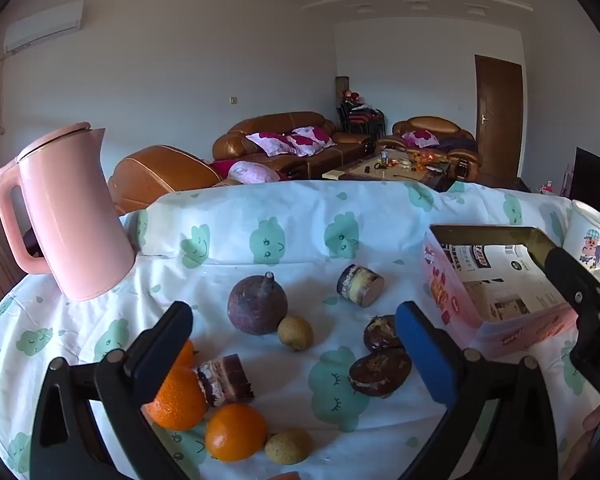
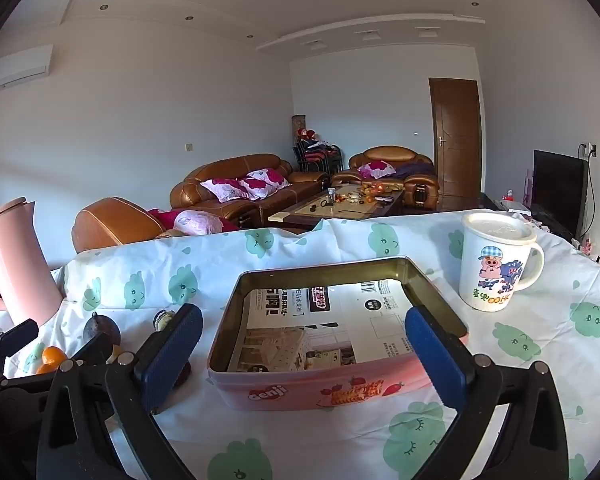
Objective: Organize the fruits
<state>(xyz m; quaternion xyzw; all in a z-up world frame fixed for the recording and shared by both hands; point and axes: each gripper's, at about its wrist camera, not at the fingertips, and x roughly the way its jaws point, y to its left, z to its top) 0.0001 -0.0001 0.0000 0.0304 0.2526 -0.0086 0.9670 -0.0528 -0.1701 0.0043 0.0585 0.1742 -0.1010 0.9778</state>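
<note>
A: How will the fruits handle? I see two oranges (image 1: 236,432) low in the left view, a dark purple fruit (image 1: 257,305) with a stem, and two small yellow-brown fruits (image 1: 295,333), all lying on the tablecloth (image 1: 300,240) among cake pieces.

B: I think the oranges are firm and a little heavy, and round, so they can roll. Better to take one across its widest part. The small fruits look light and may slip; the purple one looks hard.

A: And the tongs?

B: The left gripper (image 1: 296,344) is fully spread above the fruits and holds nothing. The right gripper (image 2: 304,348) is also wide and empty, in front of the pink tin (image 2: 340,388).

A: What is inside the tin?

B: Only printed paper, no fruit yet. The mug (image 2: 496,264) beside it has a lid on; the pink jug (image 1: 72,216) is closed too.
</note>
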